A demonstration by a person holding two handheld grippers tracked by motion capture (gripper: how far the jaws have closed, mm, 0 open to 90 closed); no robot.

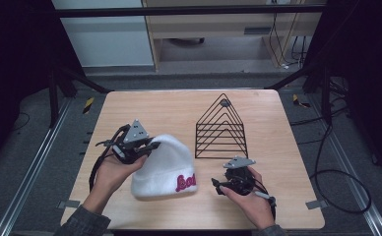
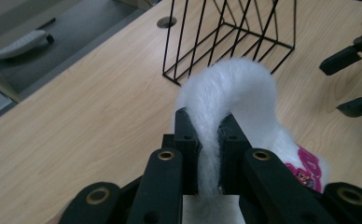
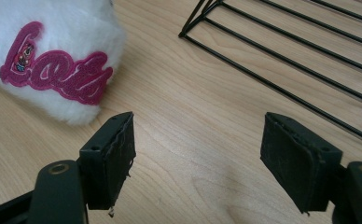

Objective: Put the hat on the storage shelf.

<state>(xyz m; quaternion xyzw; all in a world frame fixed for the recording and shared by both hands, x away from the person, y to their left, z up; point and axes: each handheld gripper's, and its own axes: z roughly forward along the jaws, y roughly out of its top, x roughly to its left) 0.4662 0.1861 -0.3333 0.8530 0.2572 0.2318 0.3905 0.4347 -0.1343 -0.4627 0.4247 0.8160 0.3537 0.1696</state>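
My left gripper (image 2: 209,154) pinches the top of the white hat (image 1: 167,164), which sits just left of the wire rack (image 1: 221,130). My right gripper (image 3: 198,161) is wide open, holding nothing. I should lift slowly so the fluff does not slip.

One hat, one rack, two grippers, one table.

The wooden table (image 1: 144,105) carries a single white fuzzy hat (image 1: 167,169) bearing one pink embroidered patch (image 1: 185,183), and a single black wire rack (image 1: 221,129) made of several nested triangular frames. Two hand-held grippers work there, the left gripper (image 1: 152,146) and the right gripper (image 1: 214,186), each topped by one grey three-cornered plate. One round hole (image 2: 166,22) is set in the tabletop.
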